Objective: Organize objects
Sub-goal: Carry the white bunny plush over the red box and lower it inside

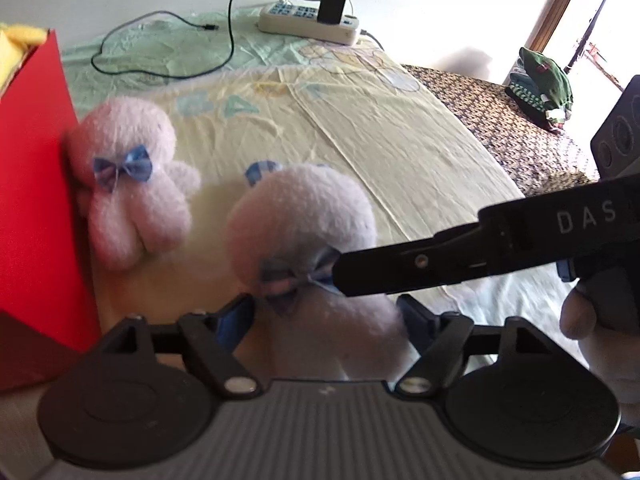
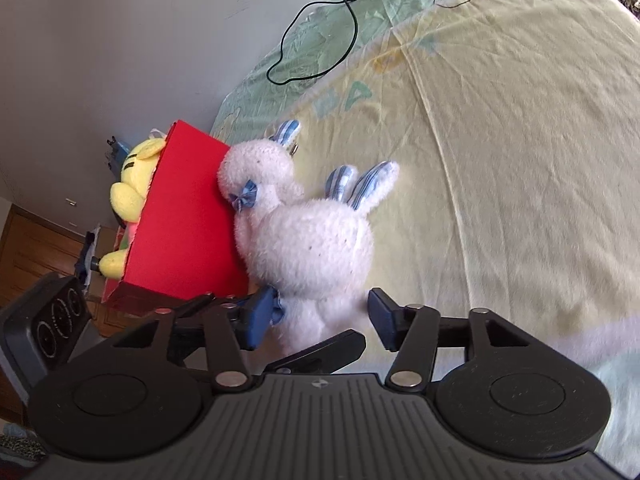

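A bed [image 2: 500, 128] under a pale yellow-green sheet fills the room's corner, its wide right side bare. Two white plush rabbits lie by a red box [image 2: 180, 216]: the smaller rabbit [image 2: 260, 178] touching its wall, the larger rabbit [image 2: 316, 248] between both half-open tools, left tool [image 1: 326, 314] and right tool [image 2: 320, 316], neither visibly pressing it.

White letters "DAS" on the black arm of the right gripper [image 1: 340, 276], left wrist view; the word runs off the frame edge, rest unreadable. Bed sheet [image 1: 400, 152] has large pale blue printed letters, roughly "BA" plus another, blurred and creased, not surely readable in either view. Power strip [image 1: 308, 20] shows blue socket markings, no legible text. Small round emblem on the grey gripper housing in the right wrist view, unreadable.
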Demonstrator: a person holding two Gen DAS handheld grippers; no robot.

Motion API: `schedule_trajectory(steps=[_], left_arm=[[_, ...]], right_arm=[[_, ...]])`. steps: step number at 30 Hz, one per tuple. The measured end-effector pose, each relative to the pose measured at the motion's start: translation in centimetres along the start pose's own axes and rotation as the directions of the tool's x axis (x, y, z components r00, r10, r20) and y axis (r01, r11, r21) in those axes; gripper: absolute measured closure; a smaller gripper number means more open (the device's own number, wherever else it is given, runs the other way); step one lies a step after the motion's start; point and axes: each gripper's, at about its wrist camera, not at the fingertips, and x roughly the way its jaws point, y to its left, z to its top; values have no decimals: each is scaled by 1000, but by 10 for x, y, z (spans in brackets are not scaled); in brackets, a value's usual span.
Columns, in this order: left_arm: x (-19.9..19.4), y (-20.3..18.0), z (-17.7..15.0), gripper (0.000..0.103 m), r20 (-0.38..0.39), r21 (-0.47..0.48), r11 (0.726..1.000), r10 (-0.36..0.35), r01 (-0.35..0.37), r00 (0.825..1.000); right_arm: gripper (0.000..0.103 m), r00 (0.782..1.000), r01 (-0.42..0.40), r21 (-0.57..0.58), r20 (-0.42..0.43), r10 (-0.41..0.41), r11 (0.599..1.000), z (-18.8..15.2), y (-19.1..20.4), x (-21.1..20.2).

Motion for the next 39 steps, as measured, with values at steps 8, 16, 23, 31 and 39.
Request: schedule_trajectory(steps=[8, 16, 23, 31, 39], left_arm=[[10, -7, 3, 28, 17, 21, 999, 42, -42, 999], [-13, -8, 1, 33, 31, -32, 999, 6, -5, 999], [-55, -14, 1, 33, 113, -39, 999, 18, -14, 993], [-111, -19, 10, 33, 256, -15, 995, 100, -99, 962], [-157, 17, 11, 33, 363, -38, 992, 125, -120, 923]], right_arm=[[58, 997, -82, 71, -5, 83, 994, -1, -3, 2], [62, 990, -142, -4, 6, 142, 990, -7, 28, -18], [63, 972, -215, -111, 69, 223, 970, -6, 60, -43], [63, 934, -301, -203, 136, 331, 932, -1, 105, -47], [63, 920, -296, -274, 177, 350, 915, -2, 164, -16]])
